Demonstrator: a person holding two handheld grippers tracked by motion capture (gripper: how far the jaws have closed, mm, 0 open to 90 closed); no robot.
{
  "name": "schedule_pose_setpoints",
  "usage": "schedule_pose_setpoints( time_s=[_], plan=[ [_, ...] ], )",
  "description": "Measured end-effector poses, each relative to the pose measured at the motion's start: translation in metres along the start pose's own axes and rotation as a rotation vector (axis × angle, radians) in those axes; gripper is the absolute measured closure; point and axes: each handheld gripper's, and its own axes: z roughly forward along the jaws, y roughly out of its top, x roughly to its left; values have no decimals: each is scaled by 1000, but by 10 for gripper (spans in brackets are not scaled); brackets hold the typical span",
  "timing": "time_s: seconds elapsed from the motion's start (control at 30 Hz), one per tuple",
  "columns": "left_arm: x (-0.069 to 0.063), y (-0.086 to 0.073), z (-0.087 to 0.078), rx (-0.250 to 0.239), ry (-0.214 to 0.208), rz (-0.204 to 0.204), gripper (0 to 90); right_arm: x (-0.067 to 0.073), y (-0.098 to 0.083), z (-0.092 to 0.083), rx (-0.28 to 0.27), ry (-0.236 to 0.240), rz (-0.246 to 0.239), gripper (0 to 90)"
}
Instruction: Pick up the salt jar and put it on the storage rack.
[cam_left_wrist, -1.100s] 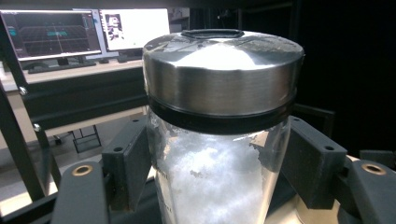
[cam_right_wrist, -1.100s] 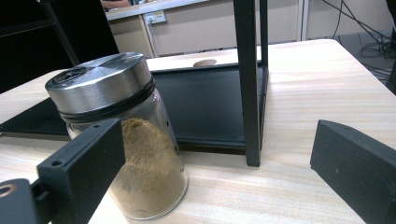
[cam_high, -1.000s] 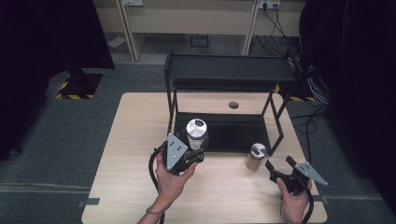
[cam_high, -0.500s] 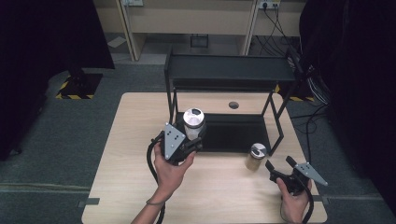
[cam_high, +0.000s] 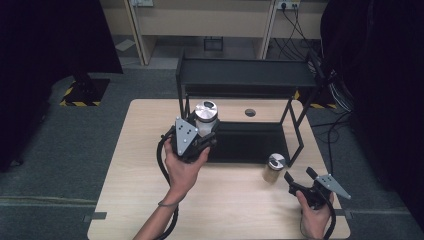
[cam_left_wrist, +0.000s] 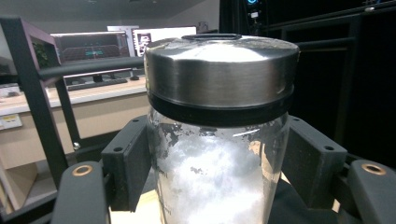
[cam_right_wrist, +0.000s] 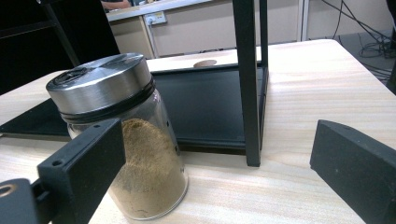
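Grey carpet and pale cabinets surround a light wooden table (cam_high: 150, 200), on which stands a black 2-tier rack (cam_high: 245, 75) with a flat black base tray (cam_high: 250, 142). Risk comes first from that rack: the left gripper (cam_high: 197, 137), with its jaws clamped on the white-powder jar (cam_high: 205, 116), holds the jar in the air just beside the rack's front-left post and below the top shelf, so a careless lift or swing could knock the lid against the shelf edge or the post and twist the jar in the grip. Smooth glass is a second worry; in the left gripper view the pads (cam_left_wrist: 130, 158) press on the body well below the lid, and I judge that the jar could slip or tilt if the squeeze eases. A third hazard sits at the right: the brown-powder jar (cam_high: 273, 168) stands upright on the table touching or just beside the rack's front-right leg, and the right gripper (cam_high: 301, 180), jaws spread wide with nothing between them, lies near it, so a nudge could tip it. As for looks, the held jar (cam_left_wrist: 219, 140) is a clear glass cylinder with a brushed-metal lid on a black band, roughly half full of white powder that clings in patches to the inner wall.
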Motion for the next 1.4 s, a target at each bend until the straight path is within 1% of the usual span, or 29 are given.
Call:
schedule_pose_setpoints(
  time_s=[0.13,0.4,0.47,0.53,0.8,1.17,1.4],
  plan=[
    [1,3,2,0,14,1,305,0,0,0,1,1,2,35],
    [4,8,6,4,23,2,305,0,0,0,2,0,1,35],
    [5,13,8,1,27,2,305,0,1,0,3,0,1,35],
    [5,16,9,-2,29,1,305,0,1,0,4,1,0,35],
    [11,36,17,-17,48,8,305,-1,0,0,0,4,5,35],
    [16,50,23,-33,52,-4,305,-2,0,0,-1,5,5,35],
    [18,63,28,-43,47,-1,305,-2,0,0,-1,7,12,35]
  ],
)
